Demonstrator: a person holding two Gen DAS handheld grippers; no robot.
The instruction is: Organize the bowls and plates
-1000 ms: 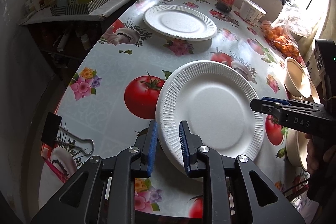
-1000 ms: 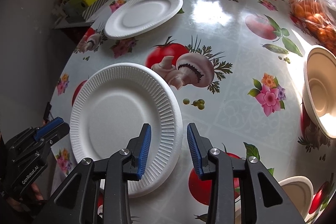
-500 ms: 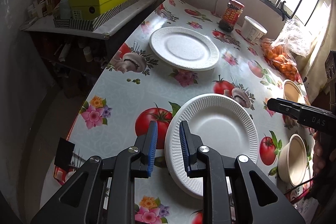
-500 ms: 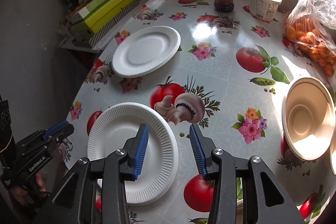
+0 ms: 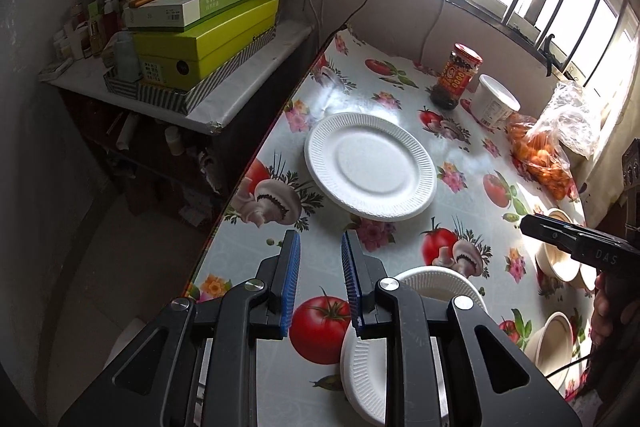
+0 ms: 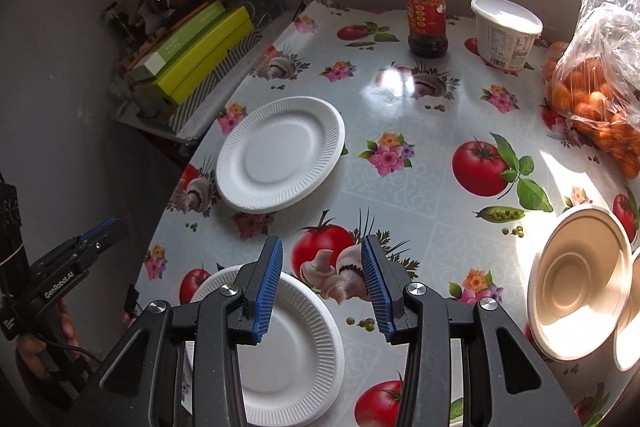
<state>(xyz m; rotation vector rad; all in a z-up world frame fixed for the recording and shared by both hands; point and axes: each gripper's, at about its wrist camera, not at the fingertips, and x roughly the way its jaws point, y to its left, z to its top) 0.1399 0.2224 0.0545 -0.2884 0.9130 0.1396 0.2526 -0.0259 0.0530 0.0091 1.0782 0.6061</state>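
Note:
Two white ribbed paper plates lie on the flowered tablecloth. The far plate (image 5: 370, 171) (image 6: 280, 165) sits near the table's left edge. The near plate (image 5: 366, 363) (image 6: 288, 351) lies flat below both grippers. My left gripper (image 5: 320, 291) is open and empty, raised above the near plate's left side. My right gripper (image 6: 322, 289) is open and empty above the near plate's right rim. Beige bowls (image 6: 580, 287) (image 5: 554, 347) sit at the right.
A sauce jar (image 6: 426, 15), a white tub (image 6: 506, 31) and a bag of oranges (image 6: 596, 107) stand at the back of the table. A side shelf with green boxes (image 5: 200, 39) is left of the table edge.
Both grippers have lifted up and pulled back from the near plate. The left gripper was around the plate's rim and now is clear of it. The plate stays on the table.

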